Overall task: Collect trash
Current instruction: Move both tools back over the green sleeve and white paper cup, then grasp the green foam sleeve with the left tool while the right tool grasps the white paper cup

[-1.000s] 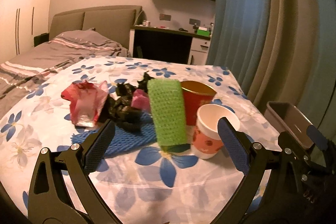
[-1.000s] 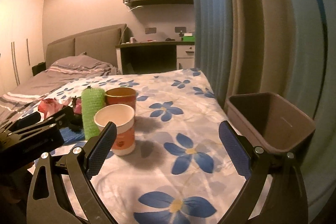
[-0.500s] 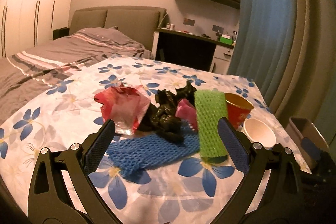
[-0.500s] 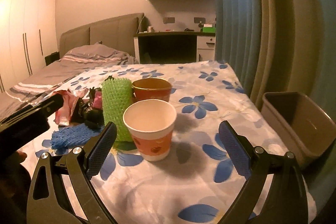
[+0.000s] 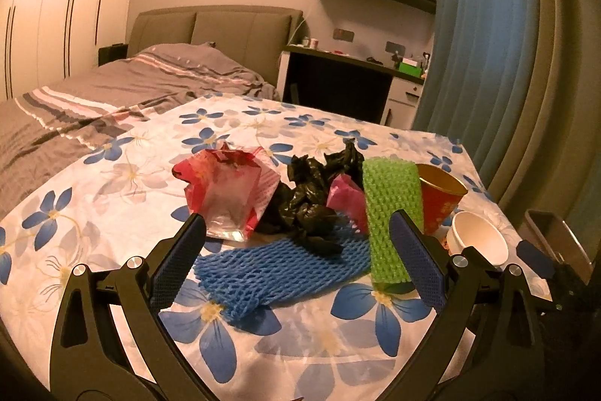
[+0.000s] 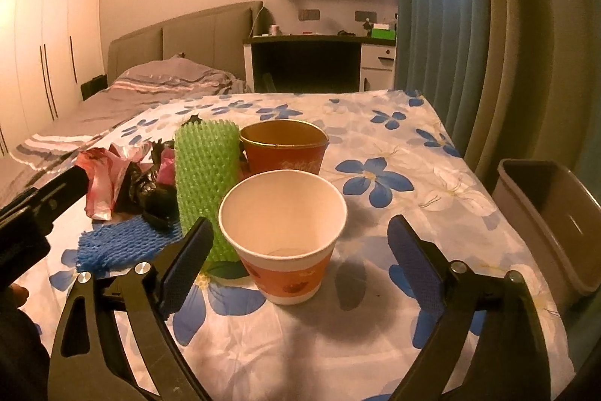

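**Trash pile on flowered table, both grippers wide apart & empty**

The table (image 5: 112, 175), under a white cloth w/ blue flowers, holds all the trash in one cluster near its right half. In the left wrist view, the left gripper (image 5: 298, 264) hovers low over the near edge, jaws spread wide, holding nothing. Between its fingers lies the blue foam net (image 5: 270, 269), flat, long axis running left-right. On its far edge sits the crumpled black bag (image 5: 308, 198), w/ a red-and-clear plastic bag (image 5: 229, 194) just left of it and a small pink wrapper (image 5: 343, 198) touching its right side. The green foam net (image 5: 390, 209) stands upright, long axis vertical, partly behind the gripper's right finger.

In the right wrist view, the right gripper (image 6: 300, 256) is also wide open & empty. The white paper cup (image 6: 283, 232) stands upright between its fingers, mouth up, orange band low on the wall; print there too small to read. Just behind it stands the red cup (image 6: 283, 147), upright, gold inside, pale lettering on the wall not legible. The green net stands just left of both cups. The gray bin (image 6: 552, 213) stands off the table's right edge, opening up, near the curtain (image 6: 432, 25). Bed (image 6: 150, 89) and desk (image 6: 308, 62) lie beyond.
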Available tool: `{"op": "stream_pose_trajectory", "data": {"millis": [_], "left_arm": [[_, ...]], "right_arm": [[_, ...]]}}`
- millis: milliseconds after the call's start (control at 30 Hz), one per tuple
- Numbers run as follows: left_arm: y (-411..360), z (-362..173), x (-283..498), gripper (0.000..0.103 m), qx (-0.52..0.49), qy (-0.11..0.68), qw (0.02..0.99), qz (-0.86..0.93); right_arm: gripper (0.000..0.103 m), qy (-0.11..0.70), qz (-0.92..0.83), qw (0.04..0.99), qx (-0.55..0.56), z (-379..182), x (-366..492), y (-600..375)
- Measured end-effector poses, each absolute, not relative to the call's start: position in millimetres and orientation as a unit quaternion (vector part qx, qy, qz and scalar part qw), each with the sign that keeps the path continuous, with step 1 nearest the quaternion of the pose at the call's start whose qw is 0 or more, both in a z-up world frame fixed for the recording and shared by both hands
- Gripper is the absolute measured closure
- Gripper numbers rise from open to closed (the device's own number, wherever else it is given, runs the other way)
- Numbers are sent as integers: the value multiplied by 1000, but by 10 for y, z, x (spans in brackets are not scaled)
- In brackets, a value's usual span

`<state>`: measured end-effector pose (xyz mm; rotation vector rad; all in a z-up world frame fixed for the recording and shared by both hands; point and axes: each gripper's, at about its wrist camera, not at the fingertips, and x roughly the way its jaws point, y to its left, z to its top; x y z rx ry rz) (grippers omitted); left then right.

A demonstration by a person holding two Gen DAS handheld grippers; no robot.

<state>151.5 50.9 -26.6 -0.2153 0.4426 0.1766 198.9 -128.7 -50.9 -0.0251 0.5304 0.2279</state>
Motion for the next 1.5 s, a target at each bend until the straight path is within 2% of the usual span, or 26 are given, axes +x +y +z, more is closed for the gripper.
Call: {"op": "stream_pose_trajectory", "data": {"millis": [167,267,367,467,833,1000,1500], "left_arm": [[496,-280,1538,7,-104,219,966,85],[476,-299,1564,7,-104,221,966,81],[448,-313,1586,7,-103,224,966,76],[404,-317,1590,7,-100,225,967,69],[110,-299,1780,7,-93,228,969,24],[-28,-334,2006,14,-95,246,965,9],[-119,-626,2397,58,-110,332,936,-30]], "right_arm": [[25,270,120,955,-14,-524,2043,-1261],[36,278,124,952,-14,-537,2067,-1253],[41,281,127,951,-13,-543,2077,-1262],[44,276,127,953,-12,-532,2047,-1284],[44,235,98,967,7,-376,1870,-1630],[44,229,91,969,22,-325,1842,-1796],[44,226,91,969,35,-355,1777,-2004]]}}
